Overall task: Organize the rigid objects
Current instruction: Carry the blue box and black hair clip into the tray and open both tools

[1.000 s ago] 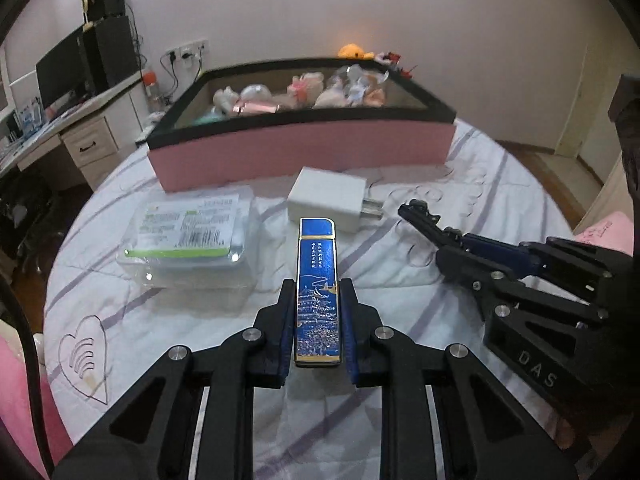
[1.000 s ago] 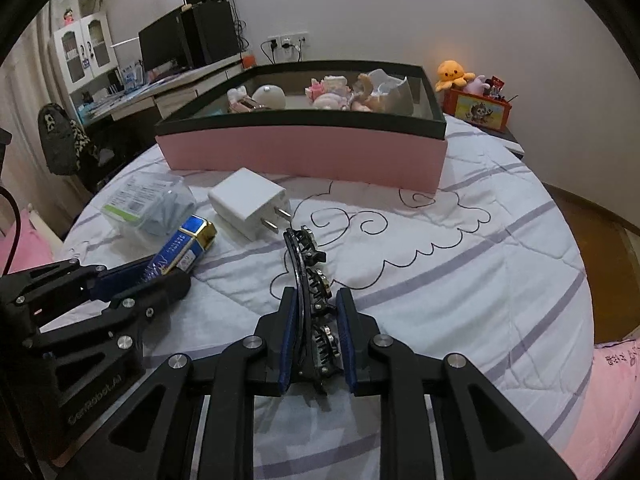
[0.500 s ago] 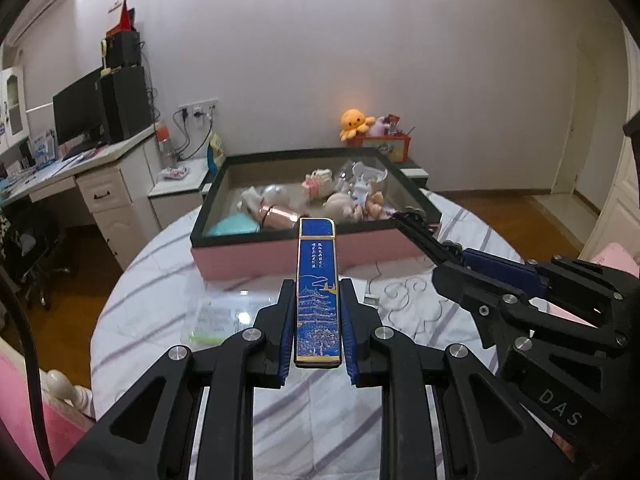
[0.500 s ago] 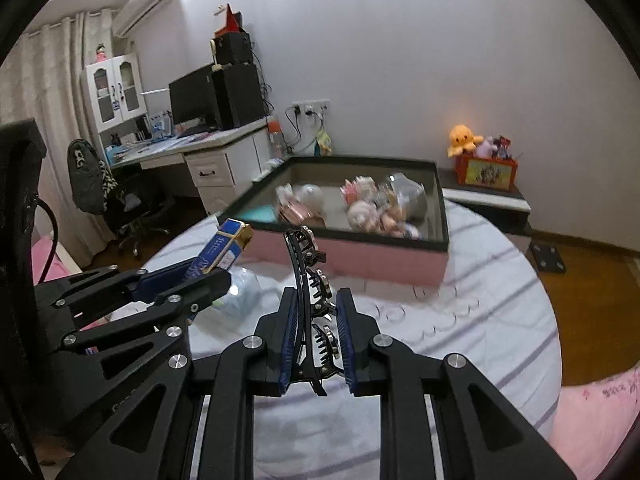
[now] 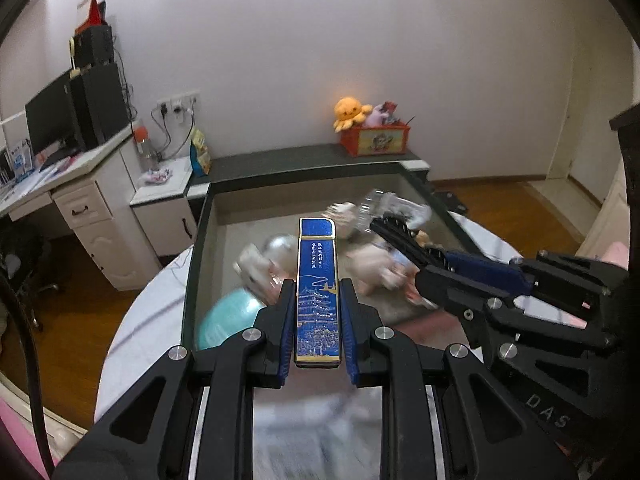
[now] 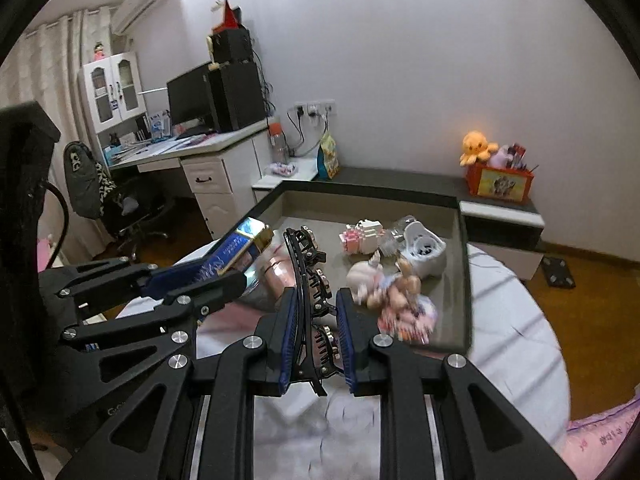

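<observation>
My left gripper (image 5: 317, 300) is shut on a flat blue box with a gold pagoda print (image 5: 317, 288) and holds it in the air over the near edge of the pink storage box (image 5: 200, 240). My right gripper (image 6: 316, 304) is shut on a black hair clip (image 6: 310, 268), also in the air above that box. In the right wrist view the left gripper (image 6: 224, 268) with the blue box (image 6: 240, 244) is to the left. In the left wrist view the right gripper (image 5: 424, 256) and its clip (image 5: 396, 232) are to the right. The box holds several small toys (image 6: 392, 276).
The box has a dark rim (image 6: 464, 248) and sits on a round bed with a white striped cover (image 6: 516, 320). A white desk (image 6: 208, 160) with a monitor is at the left. An orange toy bin (image 6: 500, 178) stands on a low shelf behind.
Both grippers rose from the bed cover and moved forward to above the storage box, still holding their objects. The charger and the plastic packet have dropped out of view.
</observation>
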Motion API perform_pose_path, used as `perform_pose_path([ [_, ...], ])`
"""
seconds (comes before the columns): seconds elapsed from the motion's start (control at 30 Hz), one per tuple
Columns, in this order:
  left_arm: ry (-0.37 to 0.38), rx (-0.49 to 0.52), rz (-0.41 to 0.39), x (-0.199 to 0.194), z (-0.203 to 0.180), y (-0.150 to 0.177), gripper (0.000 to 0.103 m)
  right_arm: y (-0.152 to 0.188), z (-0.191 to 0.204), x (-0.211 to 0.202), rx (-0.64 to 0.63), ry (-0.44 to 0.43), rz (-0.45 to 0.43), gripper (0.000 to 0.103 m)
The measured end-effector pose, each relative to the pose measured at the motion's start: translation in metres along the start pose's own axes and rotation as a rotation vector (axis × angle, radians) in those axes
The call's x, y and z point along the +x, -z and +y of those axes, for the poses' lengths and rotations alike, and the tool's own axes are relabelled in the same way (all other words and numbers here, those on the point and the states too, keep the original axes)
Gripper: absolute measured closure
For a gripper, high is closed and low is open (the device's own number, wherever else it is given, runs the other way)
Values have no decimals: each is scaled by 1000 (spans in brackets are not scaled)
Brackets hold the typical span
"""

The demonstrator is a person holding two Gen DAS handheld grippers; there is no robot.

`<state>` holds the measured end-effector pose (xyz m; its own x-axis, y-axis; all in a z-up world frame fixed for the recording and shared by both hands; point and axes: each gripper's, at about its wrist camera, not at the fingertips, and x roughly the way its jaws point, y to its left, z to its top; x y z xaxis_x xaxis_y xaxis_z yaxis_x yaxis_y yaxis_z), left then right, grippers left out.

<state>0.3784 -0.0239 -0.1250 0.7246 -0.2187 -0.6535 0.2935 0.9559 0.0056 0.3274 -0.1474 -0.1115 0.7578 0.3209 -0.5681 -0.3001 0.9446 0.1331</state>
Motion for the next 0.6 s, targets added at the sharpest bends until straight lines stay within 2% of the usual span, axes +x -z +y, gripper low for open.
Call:
perform_pose_path([
  [0.17, -13, -22, 71, 51, 25, -19, 83, -23, -10, 56, 41, -36, 76, 83],
  [0.27, -25, -34, 124, 78, 36, -18, 83, -27, -10, 82, 33, -14, 111, 83],
  [0.43, -37, -23, 107, 85, 38, -18, 81, -20, -12, 108, 34, -20, 159, 83],
  [0.5, -49, -14, 103, 85, 37, -17, 78, -18, -15, 110, 41, -19, 152, 82],
  [0.6, -71, -39, 101, 78, 42, -14, 61, -16, -18, 106, 51, 29, 137, 75],
])
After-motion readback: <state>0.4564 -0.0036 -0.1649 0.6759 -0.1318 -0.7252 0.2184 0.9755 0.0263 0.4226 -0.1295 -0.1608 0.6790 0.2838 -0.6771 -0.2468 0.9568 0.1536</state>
